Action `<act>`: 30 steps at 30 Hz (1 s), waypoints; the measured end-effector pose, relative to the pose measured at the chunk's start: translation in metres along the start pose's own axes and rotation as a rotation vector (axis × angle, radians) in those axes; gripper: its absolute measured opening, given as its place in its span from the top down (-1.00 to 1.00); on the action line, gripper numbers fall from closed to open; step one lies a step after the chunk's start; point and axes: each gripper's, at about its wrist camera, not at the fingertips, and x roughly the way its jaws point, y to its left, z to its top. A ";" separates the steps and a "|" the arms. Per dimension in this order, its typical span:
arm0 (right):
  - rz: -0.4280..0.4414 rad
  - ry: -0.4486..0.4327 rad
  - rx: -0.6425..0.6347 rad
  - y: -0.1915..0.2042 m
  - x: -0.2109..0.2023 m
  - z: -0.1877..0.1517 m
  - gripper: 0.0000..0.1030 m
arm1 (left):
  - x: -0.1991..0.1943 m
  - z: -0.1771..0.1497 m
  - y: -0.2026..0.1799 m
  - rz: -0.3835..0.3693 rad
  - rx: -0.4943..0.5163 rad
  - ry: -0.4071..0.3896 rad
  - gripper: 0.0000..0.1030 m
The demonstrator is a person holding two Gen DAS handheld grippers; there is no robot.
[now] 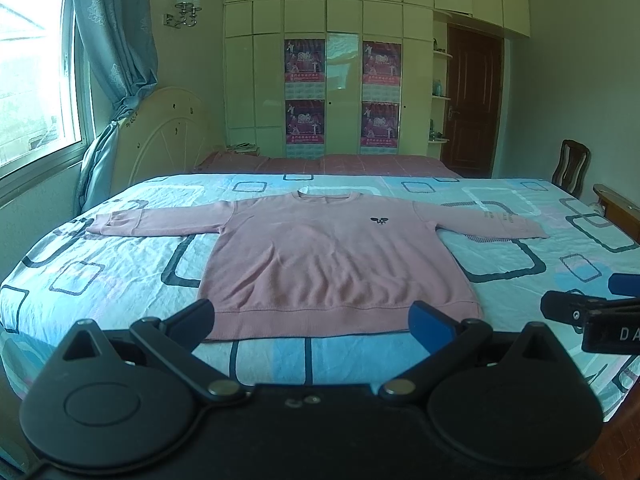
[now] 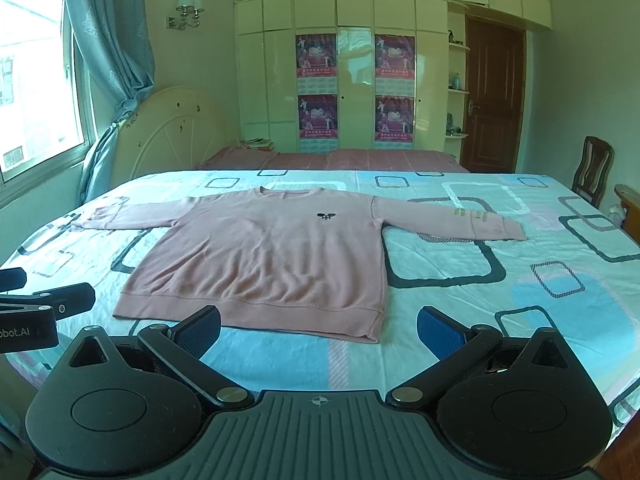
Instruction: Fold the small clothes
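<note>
A pink long-sleeved sweatshirt (image 1: 320,256) lies flat and face up on the bed, both sleeves spread out, a small dark logo on the chest. It also shows in the right wrist view (image 2: 264,256). My left gripper (image 1: 316,320) is open and empty, just above the near hem. My right gripper (image 2: 318,330) is open and empty, over the hem's right corner. The right gripper shows at the edge of the left wrist view (image 1: 592,312); the left gripper shows at the edge of the right wrist view (image 2: 40,304).
The bed has a light blue sheet with rounded-square prints (image 1: 120,272). A cream headboard (image 1: 168,132) and window with curtain stand at the left. A wardrobe and door are behind. A wooden chair (image 2: 592,172) stands at the right.
</note>
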 end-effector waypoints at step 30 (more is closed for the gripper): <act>-0.001 0.006 0.082 -0.014 0.023 0.006 -1.00 | 0.021 0.005 0.006 -0.015 -0.009 0.003 -1.00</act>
